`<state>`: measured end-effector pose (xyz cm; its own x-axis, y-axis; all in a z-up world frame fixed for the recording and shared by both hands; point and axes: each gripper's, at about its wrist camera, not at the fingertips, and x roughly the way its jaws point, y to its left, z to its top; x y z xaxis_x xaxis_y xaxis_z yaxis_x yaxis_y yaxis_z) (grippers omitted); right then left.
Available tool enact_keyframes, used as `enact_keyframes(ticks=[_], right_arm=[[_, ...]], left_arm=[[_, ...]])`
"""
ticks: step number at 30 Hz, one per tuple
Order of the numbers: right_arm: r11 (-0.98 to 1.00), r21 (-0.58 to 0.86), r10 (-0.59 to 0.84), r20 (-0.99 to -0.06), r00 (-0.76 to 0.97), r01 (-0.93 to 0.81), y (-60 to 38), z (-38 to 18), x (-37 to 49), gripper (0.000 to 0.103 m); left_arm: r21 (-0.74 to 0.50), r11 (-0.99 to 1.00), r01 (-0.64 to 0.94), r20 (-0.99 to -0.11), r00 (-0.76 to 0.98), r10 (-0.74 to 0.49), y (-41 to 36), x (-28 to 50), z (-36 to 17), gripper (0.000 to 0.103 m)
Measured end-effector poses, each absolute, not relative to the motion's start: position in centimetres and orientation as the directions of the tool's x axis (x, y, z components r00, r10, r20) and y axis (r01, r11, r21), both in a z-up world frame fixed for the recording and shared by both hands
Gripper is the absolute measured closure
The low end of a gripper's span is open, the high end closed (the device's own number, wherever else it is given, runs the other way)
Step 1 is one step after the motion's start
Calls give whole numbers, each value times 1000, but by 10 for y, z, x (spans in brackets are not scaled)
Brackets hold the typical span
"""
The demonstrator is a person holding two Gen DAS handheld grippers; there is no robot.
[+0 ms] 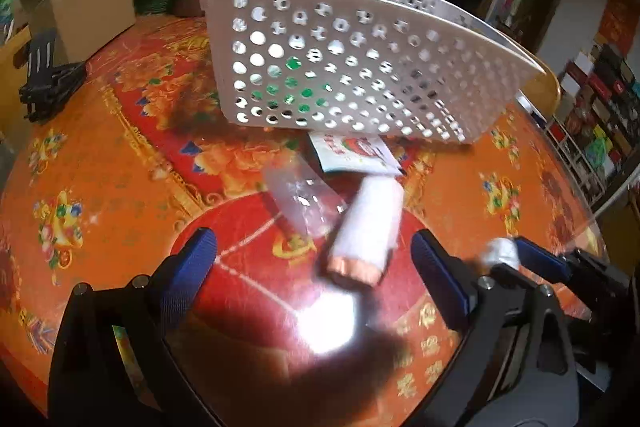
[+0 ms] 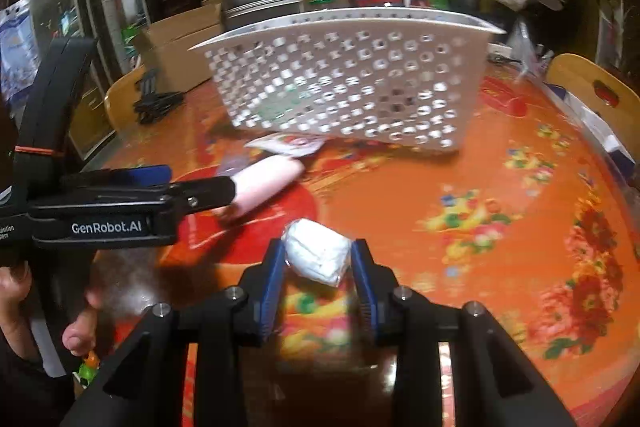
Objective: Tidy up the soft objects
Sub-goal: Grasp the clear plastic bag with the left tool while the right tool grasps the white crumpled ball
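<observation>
The right gripper (image 2: pixel 318 255) pinches a white wrapped bundle (image 2: pixel 316 257). The left gripper (image 1: pixel 314 255) is spread wide, a pink roll (image 1: pixel 366 223) lying between its fingers; beyond stands a white basket (image 1: pixel 360 67).

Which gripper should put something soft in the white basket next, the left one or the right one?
The right gripper, probably. It already squeezes the white soft bundle and faces the basket. The left gripper is open, holding nothing, with the pink roll lying between its fingers.

basket (image 1: pixel 360 67) contents blurred, unreadable
</observation>
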<state>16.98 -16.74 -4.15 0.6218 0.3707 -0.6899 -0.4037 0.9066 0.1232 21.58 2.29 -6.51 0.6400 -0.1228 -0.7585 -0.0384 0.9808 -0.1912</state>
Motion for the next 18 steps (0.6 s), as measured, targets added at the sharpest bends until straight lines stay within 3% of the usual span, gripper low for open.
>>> enact_keyframes(ticks=[3,5,7,14,18], right_arm=[[913,113,357,-683,637,-391,-176,-37,177,70],[917,110,350,-684,640,-385,-181,-36,182,70],[919,110,347,-683,643,-380,-185,-35,185,70],[921,121,350,-679,646,-371,-191,-36,189,70],[922,126,350,-677,647,-366,-194,-35,190,70]], left_arm=[[-191,978,-83,-759,644,-94,30,228,-63,8],[-181,978,-104,-772,631,-75,34,239,-66,16],[-182,976,-121,-788,611,-72,37,248,-71,31],[-161,976,-148,-810,585,-45,36,268,-81,36],[-132,979,-157,-809,587,-15,33,271,-80,52]])
